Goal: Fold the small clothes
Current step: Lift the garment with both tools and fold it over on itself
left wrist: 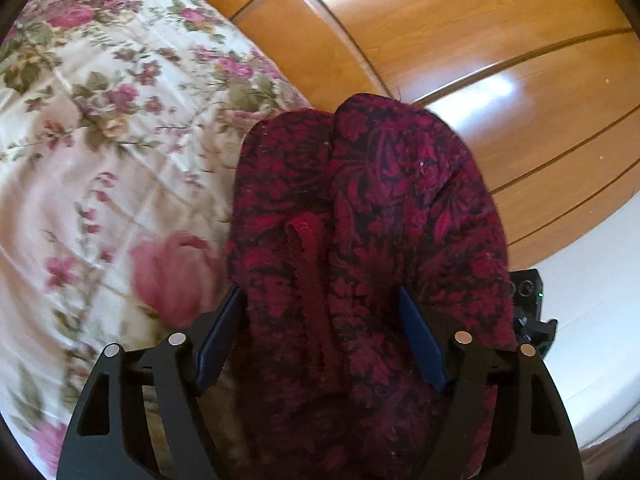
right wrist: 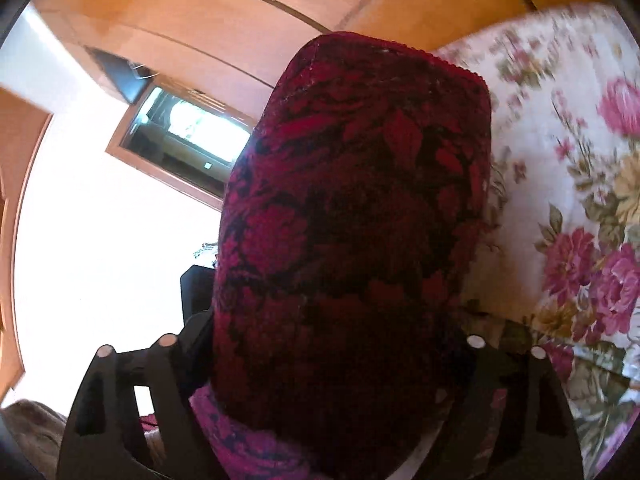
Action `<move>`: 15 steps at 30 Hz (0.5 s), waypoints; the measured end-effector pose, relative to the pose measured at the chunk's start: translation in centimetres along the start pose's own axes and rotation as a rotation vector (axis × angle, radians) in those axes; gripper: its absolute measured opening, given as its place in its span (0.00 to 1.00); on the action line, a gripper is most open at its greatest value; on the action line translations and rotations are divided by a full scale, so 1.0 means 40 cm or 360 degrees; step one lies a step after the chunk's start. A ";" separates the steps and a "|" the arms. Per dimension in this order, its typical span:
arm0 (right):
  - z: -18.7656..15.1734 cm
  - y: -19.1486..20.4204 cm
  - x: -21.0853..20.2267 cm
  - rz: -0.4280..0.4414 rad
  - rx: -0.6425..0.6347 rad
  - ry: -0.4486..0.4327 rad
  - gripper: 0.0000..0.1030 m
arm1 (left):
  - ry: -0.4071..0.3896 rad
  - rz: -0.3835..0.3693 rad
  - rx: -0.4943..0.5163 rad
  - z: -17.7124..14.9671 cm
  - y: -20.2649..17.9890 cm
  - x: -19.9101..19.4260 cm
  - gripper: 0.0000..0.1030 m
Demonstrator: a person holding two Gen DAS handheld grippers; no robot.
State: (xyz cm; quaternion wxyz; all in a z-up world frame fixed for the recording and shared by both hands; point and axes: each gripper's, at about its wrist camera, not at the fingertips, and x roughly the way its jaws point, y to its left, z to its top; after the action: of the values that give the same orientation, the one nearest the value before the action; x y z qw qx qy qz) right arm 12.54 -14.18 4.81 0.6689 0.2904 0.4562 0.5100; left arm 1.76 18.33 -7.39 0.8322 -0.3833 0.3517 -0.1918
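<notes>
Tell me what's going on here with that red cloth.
A person is working a dark red patterned garment with two handheld grippers over a floral bedspread. The cloth is bunched between the jaws of the left gripper and the right gripper, and it blocks much of each camera's view. No neat fold shows yet.

A bed (left wrist: 100,128) covered in a cream quilted spread printed with pink roses and green leaves carries a dark red patterned garment (left wrist: 360,220), bunched near its edge beside wooden panelling.
</notes>
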 end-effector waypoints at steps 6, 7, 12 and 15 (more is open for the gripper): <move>-0.029 0.035 -0.136 -0.0066 -0.0089 -0.0153 0.76 | 0.0103 -0.0139 0.0117 0.003 -0.127 0.086 0.73; -0.031 0.033 -0.166 -0.0078 -0.0089 -0.0197 0.76 | 0.0136 -0.0174 0.0156 0.009 -0.167 0.122 0.73; -0.040 -0.008 -0.399 -0.0206 -0.0065 -0.0535 0.76 | 0.0327 -0.0306 0.0380 0.033 -0.396 0.350 0.71; -0.047 -0.065 -0.546 -0.0307 -0.0013 -0.0722 0.76 | 0.0436 -0.0330 0.0529 0.030 -0.536 0.491 0.70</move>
State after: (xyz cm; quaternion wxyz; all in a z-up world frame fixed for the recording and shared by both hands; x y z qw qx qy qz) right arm 10.53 -35.84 8.68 0.8010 0.3497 0.3179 0.3674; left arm 14.90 -6.20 1.11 0.8043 -0.2455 0.3835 -0.3817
